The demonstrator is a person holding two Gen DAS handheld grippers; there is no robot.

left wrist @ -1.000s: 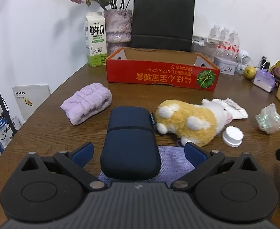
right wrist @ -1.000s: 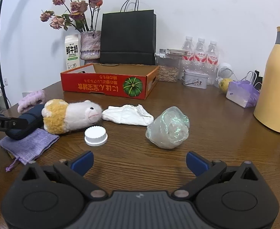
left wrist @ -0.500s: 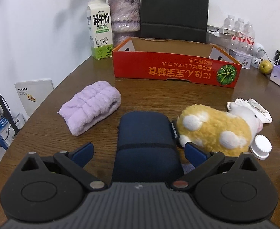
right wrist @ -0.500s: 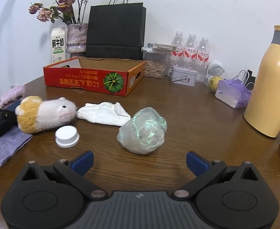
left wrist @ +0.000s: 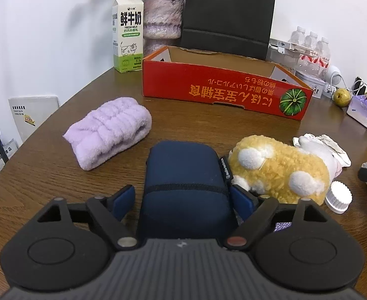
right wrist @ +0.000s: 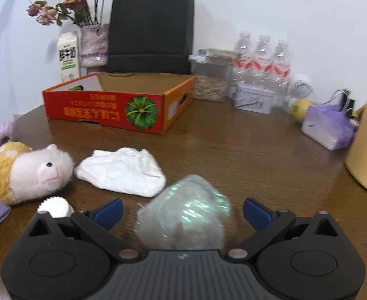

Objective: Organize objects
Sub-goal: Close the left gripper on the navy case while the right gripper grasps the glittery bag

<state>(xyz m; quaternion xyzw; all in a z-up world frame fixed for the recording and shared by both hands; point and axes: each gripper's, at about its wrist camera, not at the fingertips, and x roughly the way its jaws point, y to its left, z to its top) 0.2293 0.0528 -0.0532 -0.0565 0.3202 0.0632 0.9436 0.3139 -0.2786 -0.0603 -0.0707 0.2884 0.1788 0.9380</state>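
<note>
A: Step in hand, left side? How should it be done well?
B: Navy pouch (left wrist: 186, 175) is being framed by the left gripper (left wrist: 183, 200). Pouch should be kept centred btw the fingers, squeezed across its width near the seam, so it isn't twisted out. The plush toy (left wrist: 276, 170) is touching the pouch on the gripper's right side; care is needed that its fur isn't caught by the right finger.
A: Left claw state?
B: Spread wide, jaws closing. Pouch is btw them. Right pad looks at or v. near the pouch side; a gap is seen at the left pad. No firm pinch yet, by the look of it.
A: Right side?
B: Iridescent wrapped bundle (right wrist: 183, 215) is sitting just ahead of the right gripper (right wrist: 183, 211), btw the fingers. Frame is blurred. Jaws spread, closing, clear gaps left on both sides; nothing is held.
A: How to do that one well?
B: Bundle looks soft and crinkly, so it should be closed on slowly and around the middle. White cloth (right wrist: 123, 172) lies just beyond, to the gripper's left, and the white cap (right wrist: 55, 207) beside the left finger; both should be left out of the grip.
A: Destination?
B: Prob. the red cardboard box (right wrist: 118, 110), well ahead of both grippers, open top, looks empty from here.
</note>
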